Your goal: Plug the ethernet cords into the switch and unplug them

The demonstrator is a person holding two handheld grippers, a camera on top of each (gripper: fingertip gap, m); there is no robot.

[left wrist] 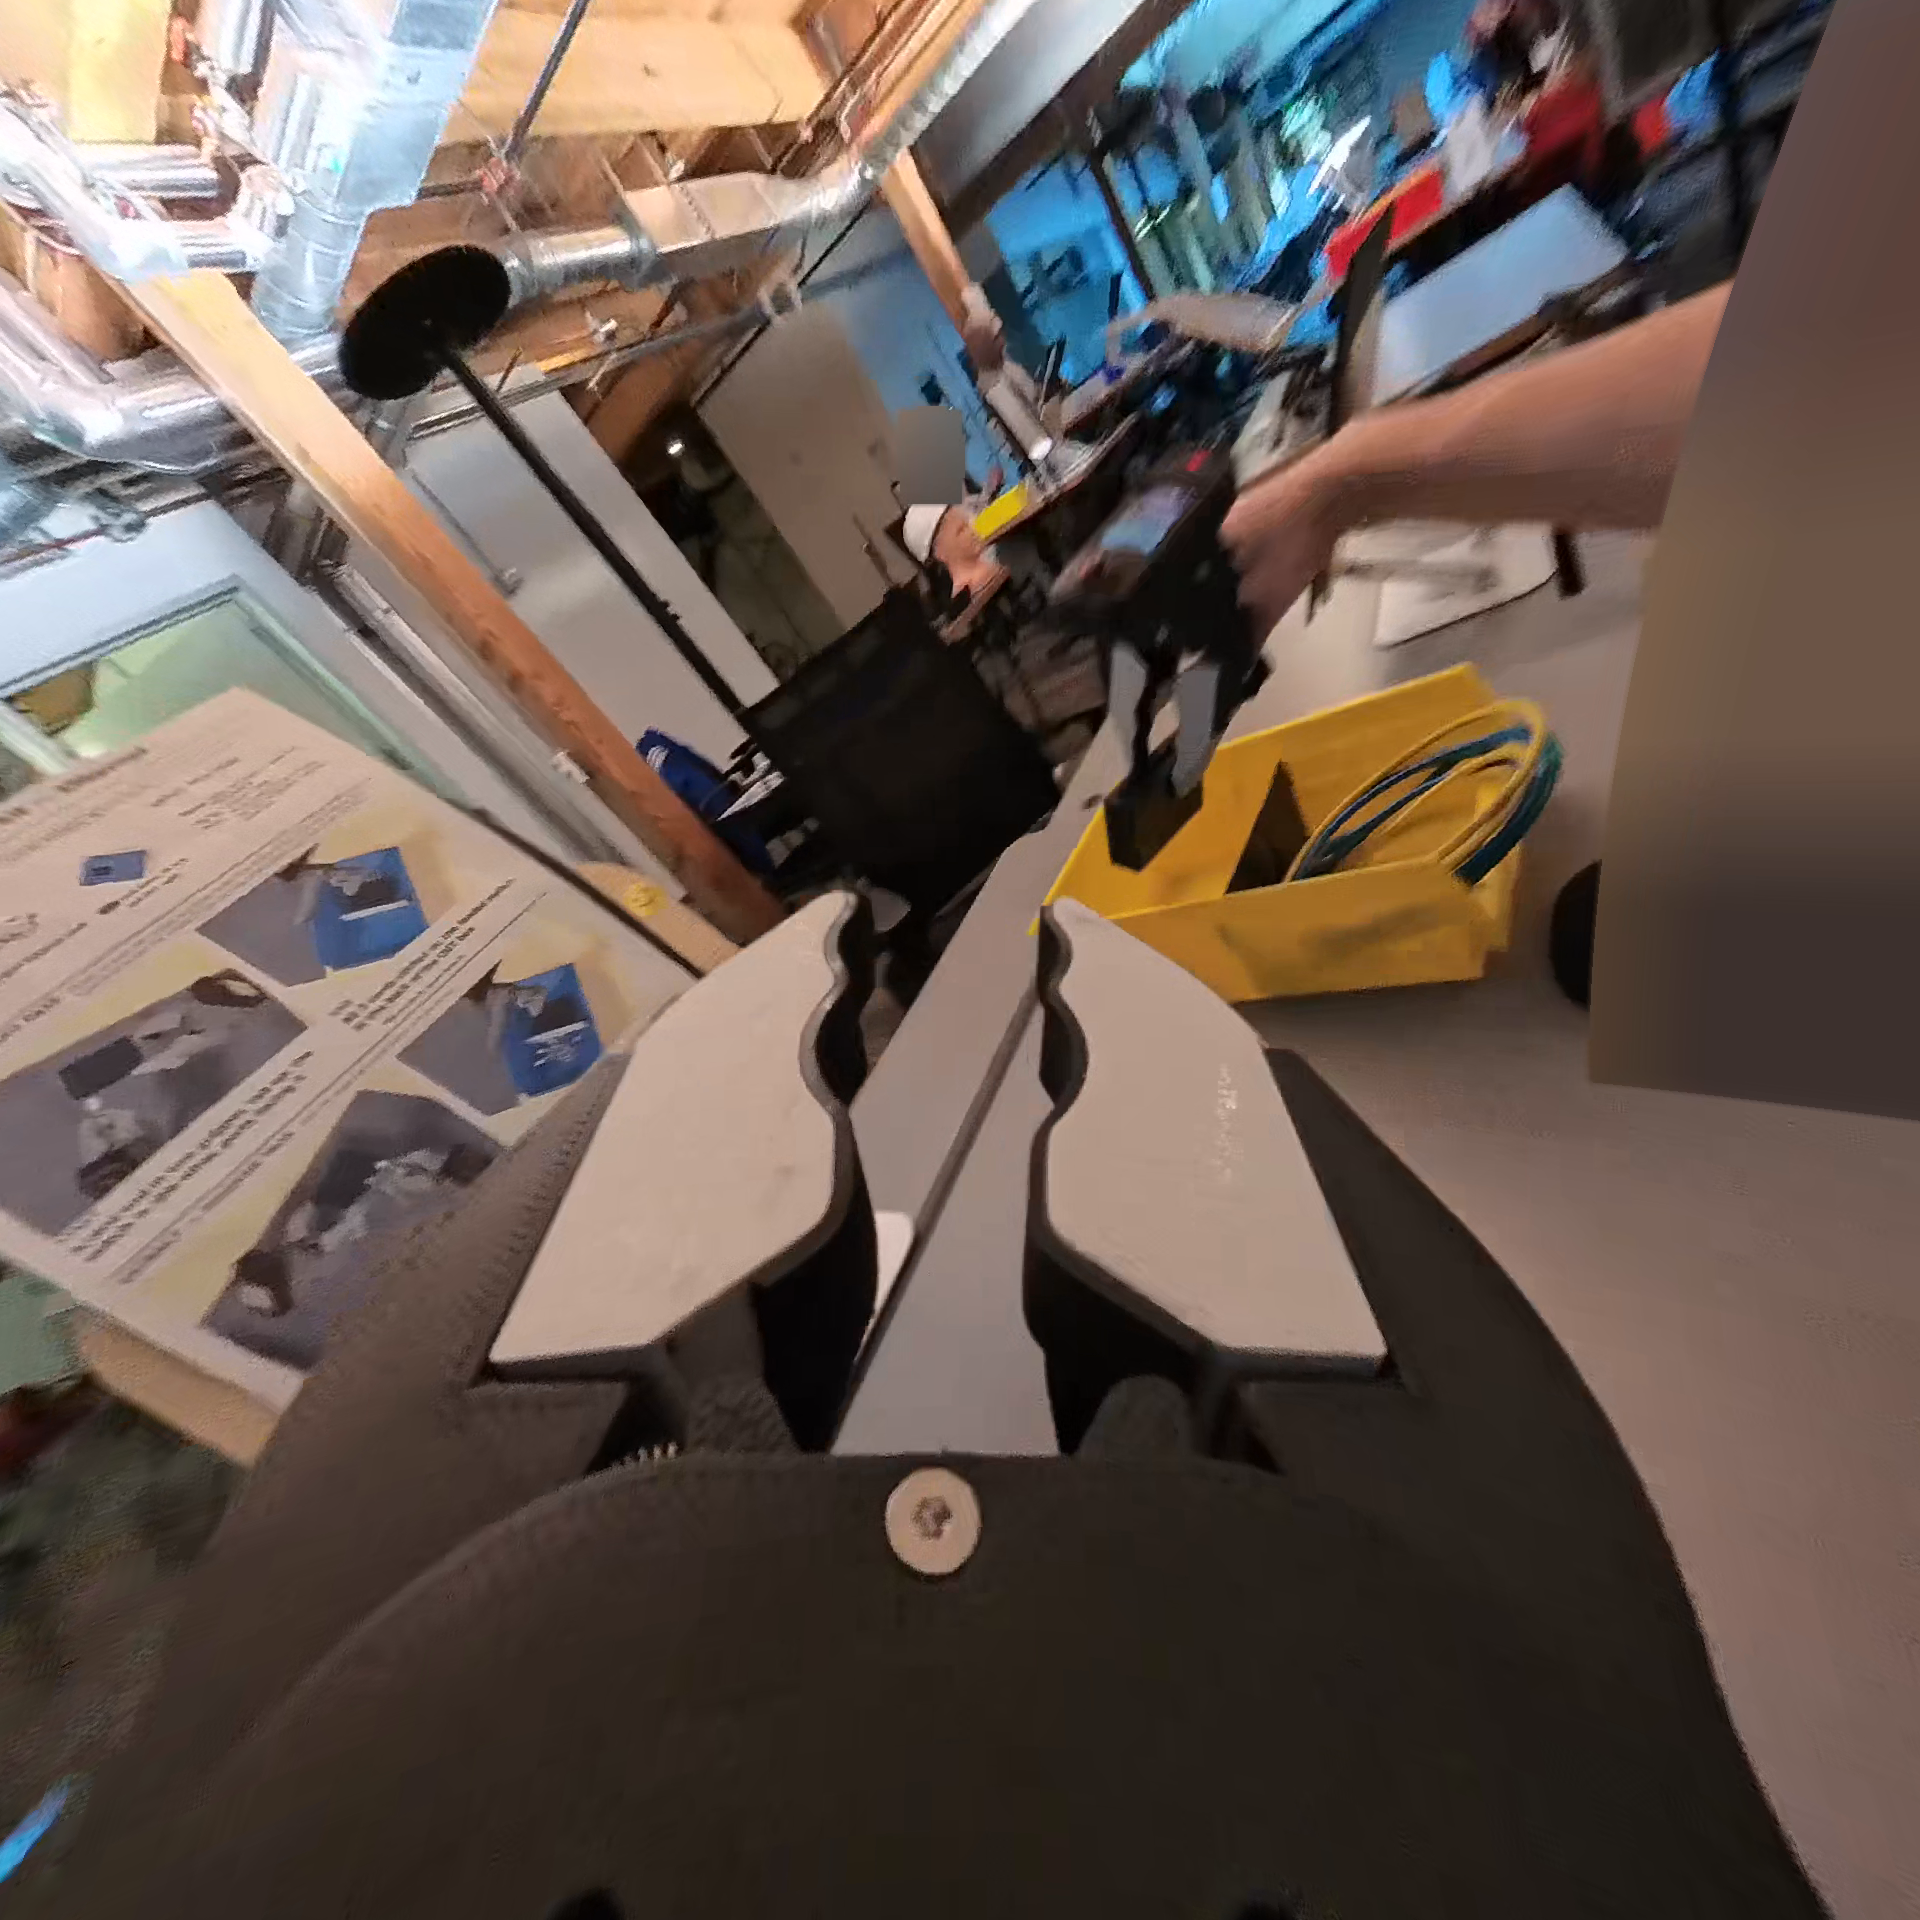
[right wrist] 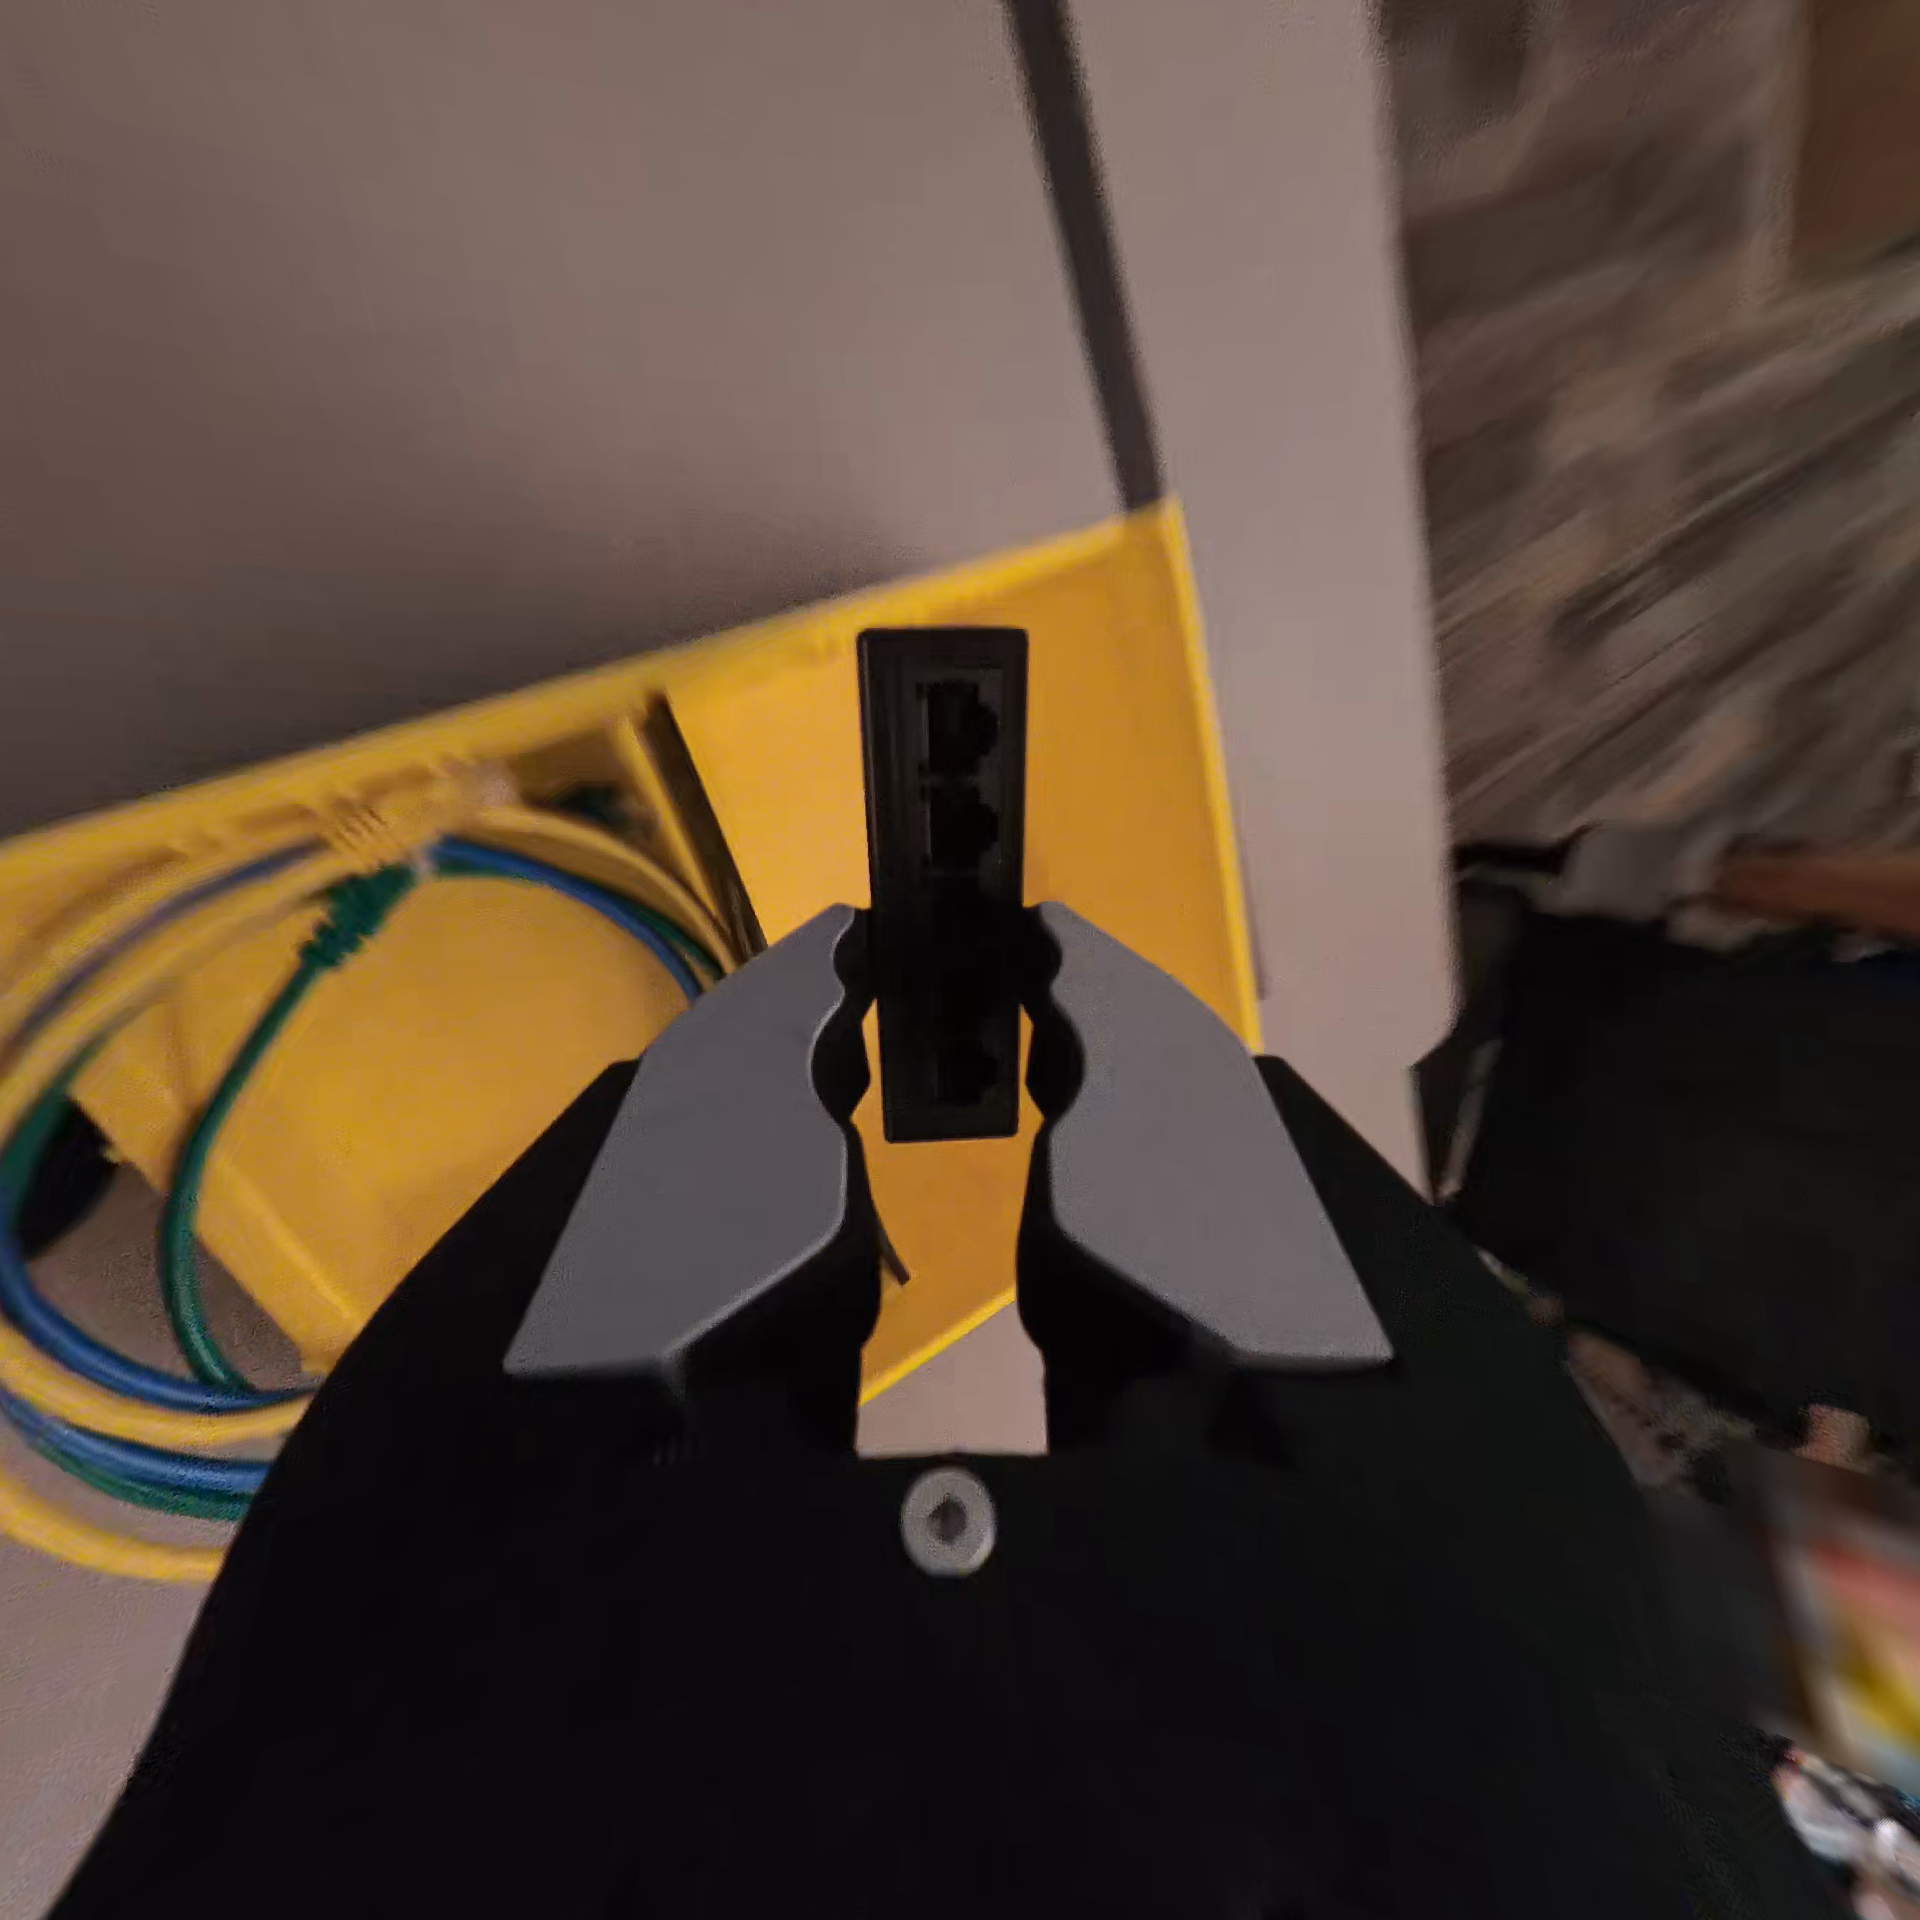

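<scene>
In the right wrist view my right gripper is shut on a black switch, held upright with its row of ports facing the camera, over a yellow bin. Coiled blue, green and yellow ethernet cords lie in the bin's other compartment. In the left wrist view my left gripper is open and empty, low over the grey table near its edge. Farther off, the right gripper holds the switch above the bin with the cords.
A printed sheet with photos stands left of the table. A black mesh chair and a black pole stand are beyond the table edge. A tall grey panel rises at the right, beside the bin. The tips of one gripper are about 40 cm away from the tips of the other.
</scene>
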